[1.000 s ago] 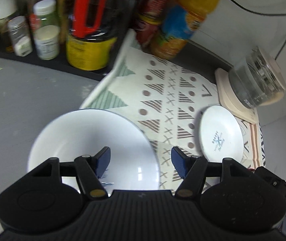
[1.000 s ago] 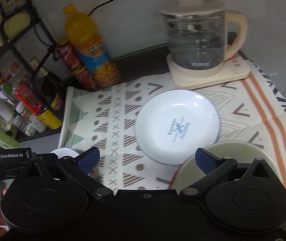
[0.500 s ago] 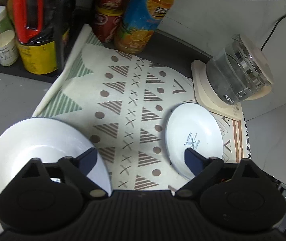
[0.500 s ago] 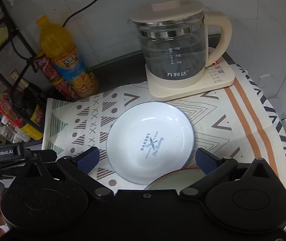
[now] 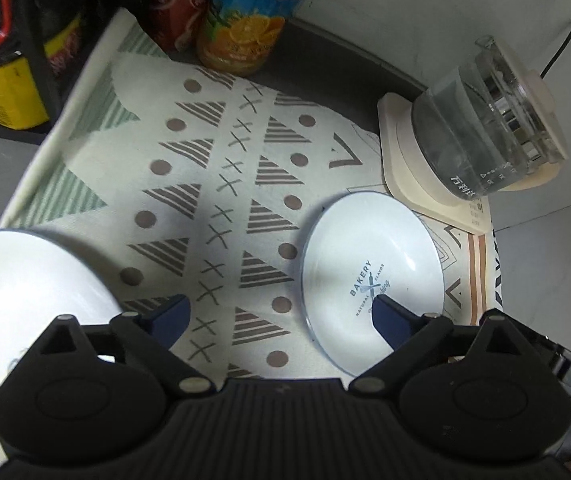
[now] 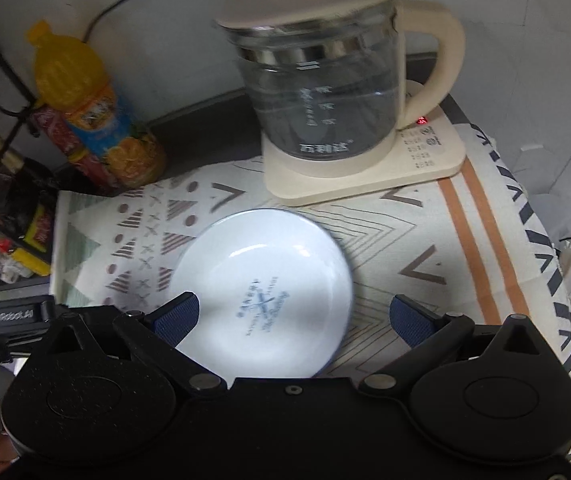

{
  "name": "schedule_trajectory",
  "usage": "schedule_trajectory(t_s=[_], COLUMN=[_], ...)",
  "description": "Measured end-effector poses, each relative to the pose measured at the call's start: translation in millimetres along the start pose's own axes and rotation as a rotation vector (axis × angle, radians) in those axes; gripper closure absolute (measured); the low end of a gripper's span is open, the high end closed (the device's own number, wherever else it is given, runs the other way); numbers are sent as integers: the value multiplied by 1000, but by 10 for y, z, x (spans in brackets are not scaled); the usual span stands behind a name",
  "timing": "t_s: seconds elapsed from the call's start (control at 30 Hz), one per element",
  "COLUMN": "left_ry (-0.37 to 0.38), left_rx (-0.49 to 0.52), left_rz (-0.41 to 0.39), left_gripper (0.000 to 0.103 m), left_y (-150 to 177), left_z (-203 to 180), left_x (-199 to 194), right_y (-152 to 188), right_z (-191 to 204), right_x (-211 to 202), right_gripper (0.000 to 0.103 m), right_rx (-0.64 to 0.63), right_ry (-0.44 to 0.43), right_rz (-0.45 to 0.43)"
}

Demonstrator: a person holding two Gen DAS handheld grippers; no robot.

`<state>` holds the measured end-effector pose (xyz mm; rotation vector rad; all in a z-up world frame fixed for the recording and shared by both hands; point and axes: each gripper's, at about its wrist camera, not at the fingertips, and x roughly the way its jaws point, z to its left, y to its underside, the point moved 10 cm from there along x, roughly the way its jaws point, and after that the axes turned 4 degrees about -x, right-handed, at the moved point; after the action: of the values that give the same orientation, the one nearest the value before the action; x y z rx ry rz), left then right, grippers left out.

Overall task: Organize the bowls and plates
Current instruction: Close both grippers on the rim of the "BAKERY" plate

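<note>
Glossy plate [image 5: 373, 264], matt woven cloth [image 5: 221, 184]

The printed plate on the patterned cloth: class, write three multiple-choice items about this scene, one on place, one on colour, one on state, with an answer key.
1. Where is the printed plate?
A. on the patterned cloth
B. on the kettle
C. in a rack

2. What colour are the gripper pads?
A. red
B. blue
C. green

3. How is the right gripper?
A. shut on the plate
B. shut empty
C. open

Key: 1 A, the plate lies flat on the cloth in front of the kettle; 2 B, both pads show blue; 3 C, the pads stand wide apart, gripping nothing.
</note>
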<state>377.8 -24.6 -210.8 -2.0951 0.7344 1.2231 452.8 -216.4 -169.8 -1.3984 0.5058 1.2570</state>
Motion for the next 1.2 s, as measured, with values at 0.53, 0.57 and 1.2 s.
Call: schedule_trajectory(t_s=[0.53, 0.57, 1.2], left_ry=[-13, -12, 84], left_rx=[-75, -79, -180], left_rz=[40, 37, 108], left_gripper=[17, 20, 82], left_y=[14, 11, 66], left_z=[-23, -21, -144], left_x=[494, 507, 862], right_y=[67, 72, 231], right_z=[-395, -413, -480], right_x=[563, 586, 933], right_gripper=[31, 32, 78], right_rx=[125, 136, 250], right_ry=[-16, -16, -90], right_rz=[176, 183, 301])
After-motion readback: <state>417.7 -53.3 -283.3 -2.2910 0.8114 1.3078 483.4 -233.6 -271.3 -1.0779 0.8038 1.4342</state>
